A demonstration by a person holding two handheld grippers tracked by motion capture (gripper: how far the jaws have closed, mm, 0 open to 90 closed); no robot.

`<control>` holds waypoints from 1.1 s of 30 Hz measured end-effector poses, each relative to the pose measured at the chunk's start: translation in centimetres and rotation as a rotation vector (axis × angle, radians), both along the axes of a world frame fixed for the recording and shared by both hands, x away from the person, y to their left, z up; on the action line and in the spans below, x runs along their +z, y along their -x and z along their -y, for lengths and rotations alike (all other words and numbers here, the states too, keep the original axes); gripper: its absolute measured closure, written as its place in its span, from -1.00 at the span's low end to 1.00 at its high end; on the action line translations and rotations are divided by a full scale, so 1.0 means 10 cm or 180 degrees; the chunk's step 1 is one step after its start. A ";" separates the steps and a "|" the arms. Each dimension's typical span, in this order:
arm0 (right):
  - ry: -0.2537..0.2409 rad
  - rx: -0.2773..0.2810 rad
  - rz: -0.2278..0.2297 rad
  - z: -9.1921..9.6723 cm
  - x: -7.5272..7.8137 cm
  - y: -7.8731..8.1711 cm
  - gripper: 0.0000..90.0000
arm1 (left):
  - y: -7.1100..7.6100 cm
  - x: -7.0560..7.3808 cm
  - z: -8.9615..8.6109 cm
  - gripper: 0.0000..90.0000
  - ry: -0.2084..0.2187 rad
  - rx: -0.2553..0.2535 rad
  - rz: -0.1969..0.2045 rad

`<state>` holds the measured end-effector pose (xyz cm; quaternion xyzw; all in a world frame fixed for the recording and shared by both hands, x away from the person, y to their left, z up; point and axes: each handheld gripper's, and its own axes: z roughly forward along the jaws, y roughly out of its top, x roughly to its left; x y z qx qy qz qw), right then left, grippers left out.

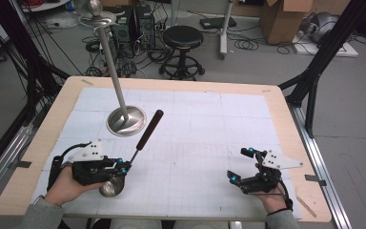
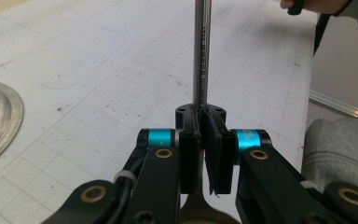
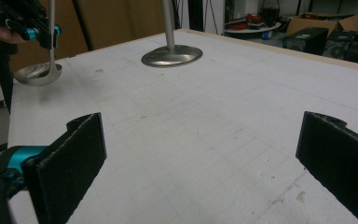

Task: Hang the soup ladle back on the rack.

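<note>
The left gripper [image 1: 124, 168] is pinching a steel ladle [image 1: 138, 152] by its thin shaft; a round-based metal stand [image 1: 125, 120] is sitting just beyond. The right gripper [image 1: 242, 167] is resting spread, well apart.

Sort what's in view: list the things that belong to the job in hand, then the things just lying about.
In the job:
- ladle, its metal shaft clamped in the left gripper
- metal stand with its round base on the table, probably

Lying about:
- right gripper, open and idle
- black stool
- cardboard box

Left gripper [image 1: 122, 168] clamped on ladle [image 1: 134, 155]; right gripper [image 1: 238, 165] wide apart.
</note>
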<state>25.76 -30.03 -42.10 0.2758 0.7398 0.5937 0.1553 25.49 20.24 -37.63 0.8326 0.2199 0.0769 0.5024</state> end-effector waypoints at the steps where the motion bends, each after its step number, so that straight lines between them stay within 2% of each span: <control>1: 0.0007 0.0000 0.0025 0.00 0.00 0.00 -0.99 | 0.00 0.00 -0.01 0.87 0.0013 0.0009 0.0018; 5: 0.0004 -0.0006 0.0013 0.00 0.00 0.00 -0.99 | 0.01 0.02 -0.03 0.87 0.0124 0.0054 0.0071; 11: 0.0004 -0.0002 0.0015 0.00 0.00 0.00 -0.99 | 0.02 0.06 -0.07 0.87 0.0239 0.0144 0.0242; 18: 0.0002 0.0001 0.0011 0.00 0.00 0.00 -0.99 | 0.02 0.09 -0.16 0.87 0.0396 0.0280 0.0345; 27: 0.0006 -0.0001 0.0020 0.01 0.00 0.00 -0.99 | 0.01 0.12 -0.32 0.87 0.0542 0.0461 0.0417; 29: 0.0007 -0.0003 0.0016 0.01 0.00 0.00 -0.99 | 0.00 0.11 -0.36 0.87 0.0590 0.0436 0.0433; 33: 0.0007 -0.0003 0.0009 0.01 0.00 0.01 -0.99 | -0.03 0.10 -0.44 0.87 0.0585 0.0512 0.0435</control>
